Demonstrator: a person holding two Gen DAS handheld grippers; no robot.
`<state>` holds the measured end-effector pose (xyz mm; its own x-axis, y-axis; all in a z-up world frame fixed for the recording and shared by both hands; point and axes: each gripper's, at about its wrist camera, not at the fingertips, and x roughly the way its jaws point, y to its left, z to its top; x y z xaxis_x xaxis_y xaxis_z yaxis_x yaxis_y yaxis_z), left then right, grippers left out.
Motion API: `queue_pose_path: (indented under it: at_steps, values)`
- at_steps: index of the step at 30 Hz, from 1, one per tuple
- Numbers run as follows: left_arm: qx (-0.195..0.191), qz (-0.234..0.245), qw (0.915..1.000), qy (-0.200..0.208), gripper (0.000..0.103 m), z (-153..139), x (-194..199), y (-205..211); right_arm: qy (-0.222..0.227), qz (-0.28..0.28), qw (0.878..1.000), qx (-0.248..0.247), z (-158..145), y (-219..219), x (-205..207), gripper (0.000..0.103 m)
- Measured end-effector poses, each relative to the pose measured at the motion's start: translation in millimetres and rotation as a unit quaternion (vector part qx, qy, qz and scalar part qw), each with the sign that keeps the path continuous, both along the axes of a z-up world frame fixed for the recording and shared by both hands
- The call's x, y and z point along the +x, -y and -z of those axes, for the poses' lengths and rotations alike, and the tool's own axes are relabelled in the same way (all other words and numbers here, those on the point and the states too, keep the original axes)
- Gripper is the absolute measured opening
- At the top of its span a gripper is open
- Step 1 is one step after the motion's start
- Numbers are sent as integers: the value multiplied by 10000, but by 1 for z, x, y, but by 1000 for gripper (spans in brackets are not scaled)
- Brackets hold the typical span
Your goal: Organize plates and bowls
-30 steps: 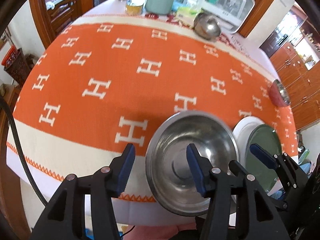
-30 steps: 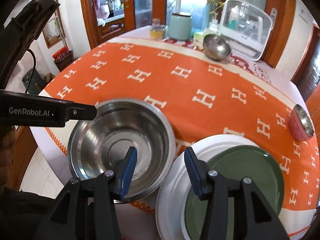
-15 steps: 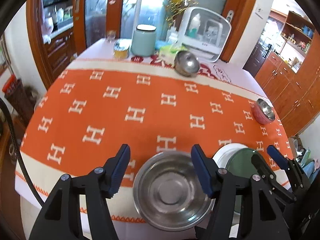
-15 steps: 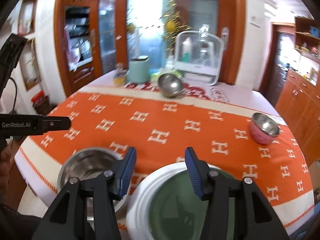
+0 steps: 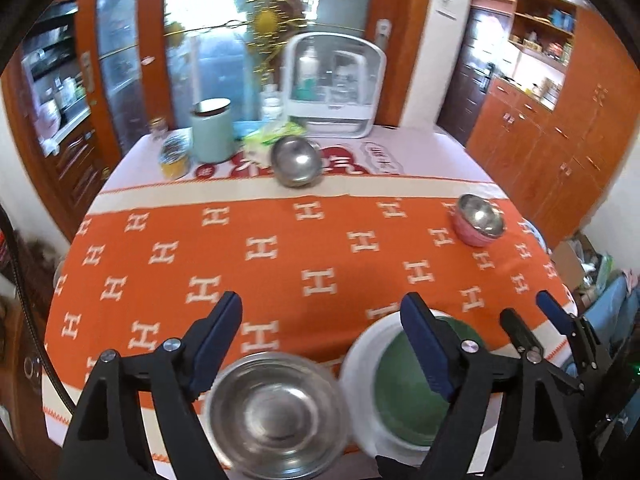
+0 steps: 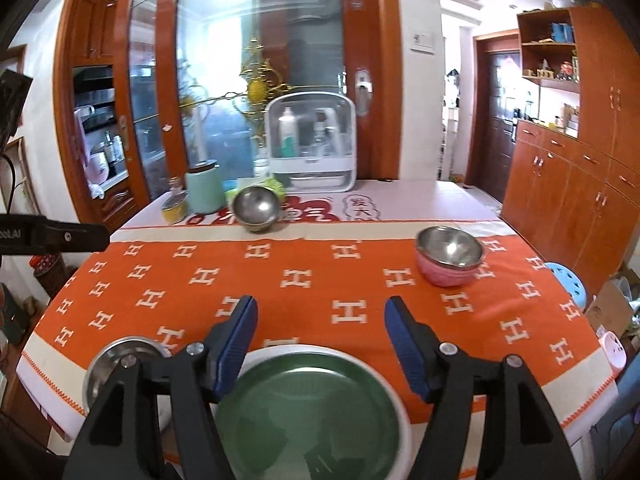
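Beyond the steel bowl (image 5: 276,412): pink bowl (image 5: 478,220) (far right)

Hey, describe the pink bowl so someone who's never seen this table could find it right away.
Start at the orange tablecloth with white H shapes. Follow its far right side to the pink bowl standing alone. Unlike the all-steel bowls, it is pink outside with a shiny metal inside.

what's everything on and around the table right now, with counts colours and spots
steel bowl: 1, silver, near edge
green plate: 1, on the white plate, near edge
pink bowl: 1, steel inside, far right
tilted steel bowl: 1, silver, far side
canister: 1, pale green, far left
tin: 1, yellow, beside canister
white case: 1, far edge
tablecloth: 1, orange, white H pattern
left gripper: black, blue pads, jaws opening, nothing between
right gripper: same, jaws opening, nothing between
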<state>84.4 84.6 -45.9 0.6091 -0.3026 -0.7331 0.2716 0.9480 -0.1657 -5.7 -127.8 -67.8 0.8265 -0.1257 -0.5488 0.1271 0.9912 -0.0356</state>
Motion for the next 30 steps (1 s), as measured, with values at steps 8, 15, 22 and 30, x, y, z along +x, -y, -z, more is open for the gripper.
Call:
queue_pose_path:
  at_steps: [8, 15, 22, 30]
  values:
    - [57, 455, 9989, -38, 84, -19, 5, 79, -123, 94, 9999, -74, -12, 58, 3, 67]
    - [59, 592, 9981, -152, 84, -22, 13, 137, -135, 90, 9998, -116, -22, 112, 10, 67]
    - [85, 475, 9984, -304, 84, -18, 23, 188, -267, -164, 9994, -130, -24, 163, 28, 67]
    - [52, 156, 9988, -470, 85, -9, 42, 239, -447, -714, 9961, -248, -21, 213, 54, 67]
